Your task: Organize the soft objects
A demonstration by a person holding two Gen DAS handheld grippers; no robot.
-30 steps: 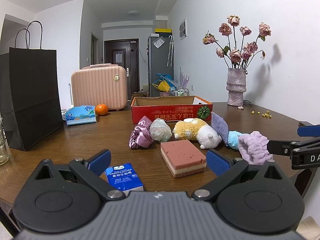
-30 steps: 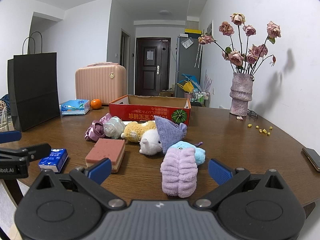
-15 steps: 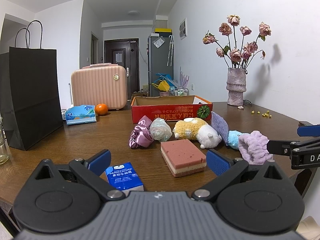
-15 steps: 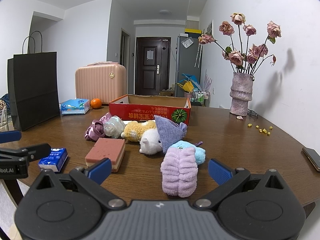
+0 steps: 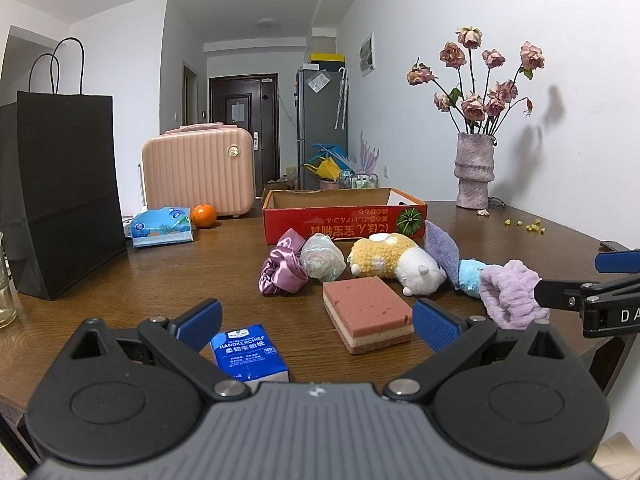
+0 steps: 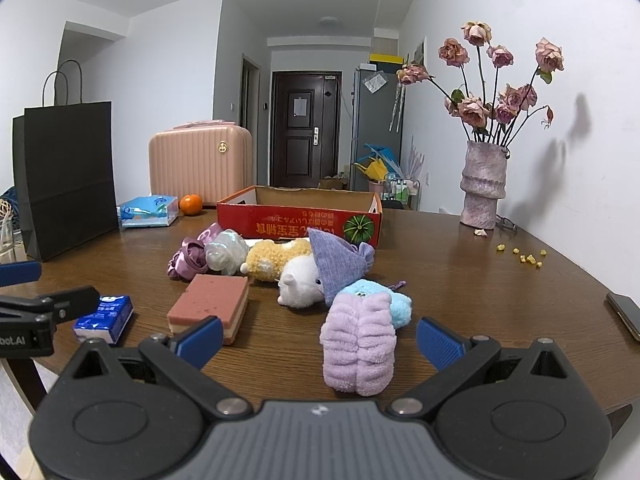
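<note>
Soft objects lie in a row on the wooden table (image 5: 160,280) in front of an open red cardboard box (image 5: 344,216): a pink satin scrunchie (image 5: 280,270), a pale iridescent scrunchie (image 5: 322,258), a yellow-and-white plush (image 5: 394,262), a purple cloth pouch (image 6: 340,264), a light blue plush (image 6: 396,306), a lilac towel band (image 6: 360,348) and a pink layered sponge (image 5: 368,312). My left gripper (image 5: 316,322) is open and empty, low at the near edge, facing the sponge. My right gripper (image 6: 318,340) is open and empty, with the lilac band between its fingers' line.
A blue handkerchief pack (image 5: 248,350) lies near the left gripper. A black paper bag (image 5: 60,200), a tissue pack (image 5: 162,226), an orange (image 5: 203,215) and a pink case (image 5: 198,172) stand at left and back. A vase of dried roses (image 5: 474,172) stands back right; a phone (image 6: 626,314) lies far right.
</note>
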